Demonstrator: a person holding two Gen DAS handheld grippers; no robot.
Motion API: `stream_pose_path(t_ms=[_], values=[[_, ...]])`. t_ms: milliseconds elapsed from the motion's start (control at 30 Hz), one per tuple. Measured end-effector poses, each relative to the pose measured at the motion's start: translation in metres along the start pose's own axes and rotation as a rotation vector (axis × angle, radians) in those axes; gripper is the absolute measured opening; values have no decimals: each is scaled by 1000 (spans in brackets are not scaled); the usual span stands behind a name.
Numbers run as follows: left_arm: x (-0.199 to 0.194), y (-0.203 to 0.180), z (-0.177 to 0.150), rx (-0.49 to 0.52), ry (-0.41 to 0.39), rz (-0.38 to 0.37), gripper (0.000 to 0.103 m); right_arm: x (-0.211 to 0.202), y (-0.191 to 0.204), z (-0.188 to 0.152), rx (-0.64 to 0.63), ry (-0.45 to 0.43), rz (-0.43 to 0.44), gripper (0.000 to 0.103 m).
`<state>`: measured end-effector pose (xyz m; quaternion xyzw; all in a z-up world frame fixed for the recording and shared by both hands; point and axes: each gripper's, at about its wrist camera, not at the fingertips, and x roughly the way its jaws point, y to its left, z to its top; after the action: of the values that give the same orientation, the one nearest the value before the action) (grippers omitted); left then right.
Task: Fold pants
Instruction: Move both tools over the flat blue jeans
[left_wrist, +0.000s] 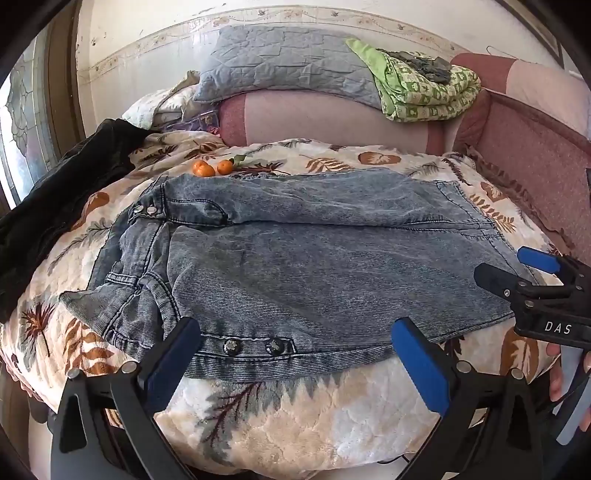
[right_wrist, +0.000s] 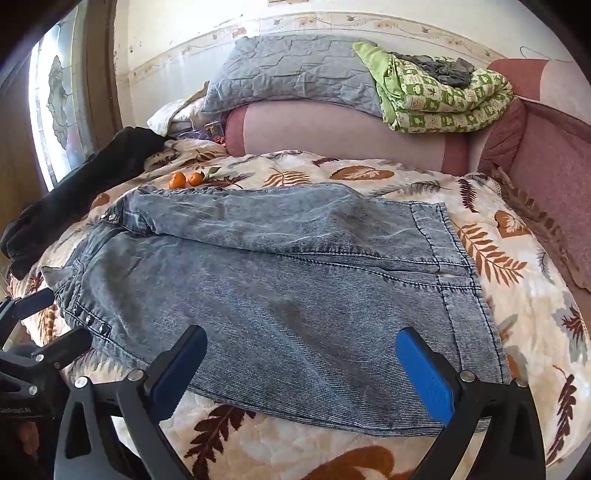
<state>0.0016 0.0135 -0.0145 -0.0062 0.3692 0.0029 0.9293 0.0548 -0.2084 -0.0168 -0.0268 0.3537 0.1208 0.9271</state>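
Acid-washed jeans: laid flat across the leaf-print blanket, waistband leftward, ready for folding. Left gripper and right gripper: jaws spread wide, nothing held, poised at the near hem for grasping.

Black garment — left end cropped.

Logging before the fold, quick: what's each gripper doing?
Left gripper: open, holding nothing, above the jeans.
Right gripper: open, holding nothing.
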Motion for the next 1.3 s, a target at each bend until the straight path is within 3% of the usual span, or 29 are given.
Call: stream_pose_path(t_ms=[1300], values=[[32,30,-30,-22,86,-1,103,10,7,-3,-35,41,-12,103]])
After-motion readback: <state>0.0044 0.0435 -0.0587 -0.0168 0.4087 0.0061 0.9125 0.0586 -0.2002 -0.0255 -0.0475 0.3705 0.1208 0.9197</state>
